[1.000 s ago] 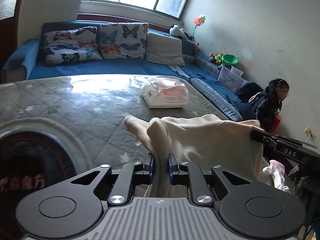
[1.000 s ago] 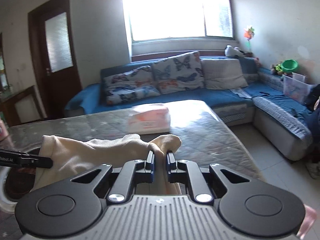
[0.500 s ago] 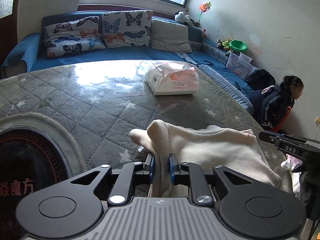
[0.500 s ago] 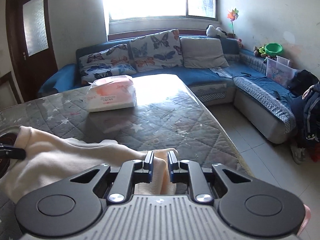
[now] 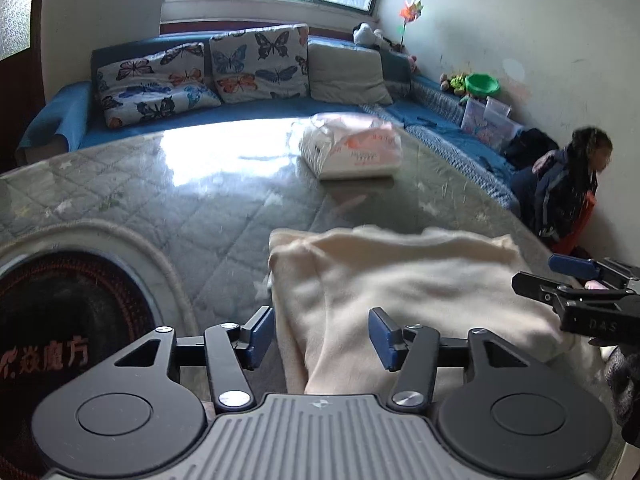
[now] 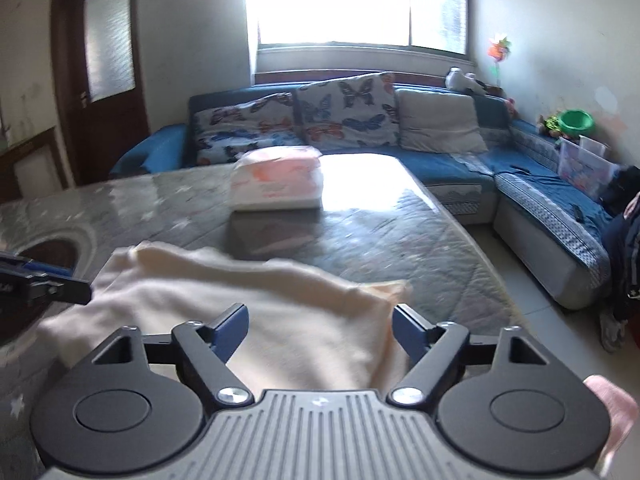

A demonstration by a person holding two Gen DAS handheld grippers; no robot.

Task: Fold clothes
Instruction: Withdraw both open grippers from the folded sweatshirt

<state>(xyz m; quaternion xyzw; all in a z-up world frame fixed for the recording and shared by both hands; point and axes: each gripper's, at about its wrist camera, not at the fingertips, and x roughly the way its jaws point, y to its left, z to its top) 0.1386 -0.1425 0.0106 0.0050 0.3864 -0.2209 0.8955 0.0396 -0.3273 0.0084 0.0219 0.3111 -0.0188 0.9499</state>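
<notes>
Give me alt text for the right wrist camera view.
The right gripper is open above a cream garment lying on a grey quilted table. Behind the garment is a white pack of tissues, then a blue sofa under a bright window.

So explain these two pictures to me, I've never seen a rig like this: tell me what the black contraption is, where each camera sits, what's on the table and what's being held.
There is no robot here. A person carries a two-finger gripper in each hand, and each gripper has a wide-angle camera looking forward along its fingers. One picture is from the left gripper, the other from the right gripper; the black shape at the bottom of each is the gripper's own body. Each view also catches the other gripper at its edge. On the quilted table lies a cream garment, and farther back a wrapped white and pink package. A blue sofa stands behind. Both grippers stand open with the garment between their fingers, so nothing is held.
</notes>
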